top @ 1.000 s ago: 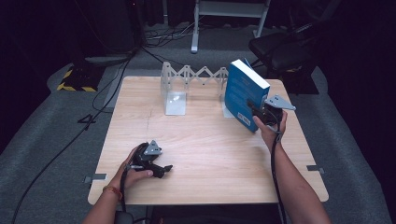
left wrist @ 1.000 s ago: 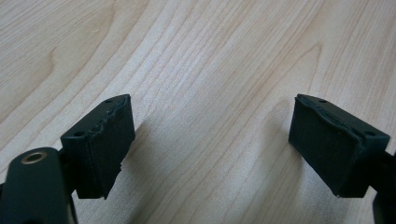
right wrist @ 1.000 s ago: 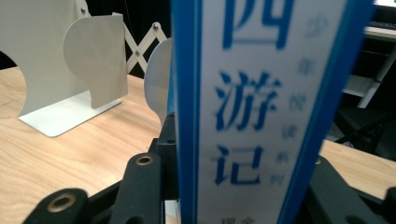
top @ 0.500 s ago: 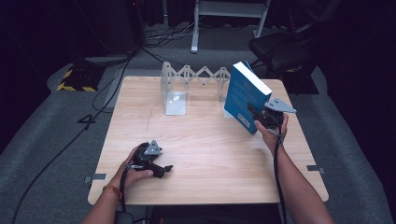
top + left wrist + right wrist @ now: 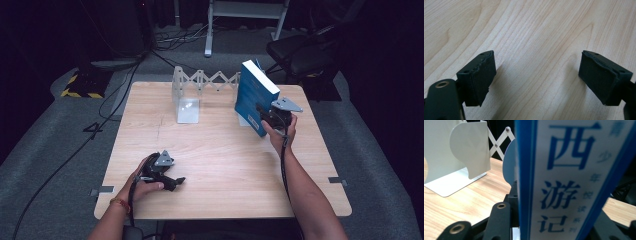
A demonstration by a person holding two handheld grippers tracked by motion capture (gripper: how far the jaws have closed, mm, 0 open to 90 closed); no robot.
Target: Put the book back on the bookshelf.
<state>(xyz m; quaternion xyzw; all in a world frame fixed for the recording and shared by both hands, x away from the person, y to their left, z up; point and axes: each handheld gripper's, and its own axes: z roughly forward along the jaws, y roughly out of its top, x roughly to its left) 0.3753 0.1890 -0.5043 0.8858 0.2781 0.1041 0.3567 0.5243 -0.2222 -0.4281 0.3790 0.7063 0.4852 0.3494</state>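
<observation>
A thick blue book [image 5: 252, 95] with a white spine label stands tilted at the table's back right. My right gripper [image 5: 266, 117] is shut on its lower part. In the right gripper view the spine [image 5: 566, 182] with large blue characters rises between the jaws of my right gripper [image 5: 559, 222]. Near the front left my left gripper [image 5: 175, 181] rests low over the wood, held in a hand. Its black pads [image 5: 479, 77] stand wide apart, and my left gripper [image 5: 537, 65] is open over bare wood.
A white extendable bookend rack [image 5: 210, 80] stands at the back edge, with its left plate [image 5: 185, 100] on the wooden table [image 5: 225, 165]. That plate [image 5: 471, 150] appears left of the book, another plate [image 5: 510, 165] just behind it. A dark chair [image 5: 300, 55] stands beyond the table.
My right gripper and the blue book have shifted a little to the left, toward the rack. The left hand and its gripper have stayed still.
</observation>
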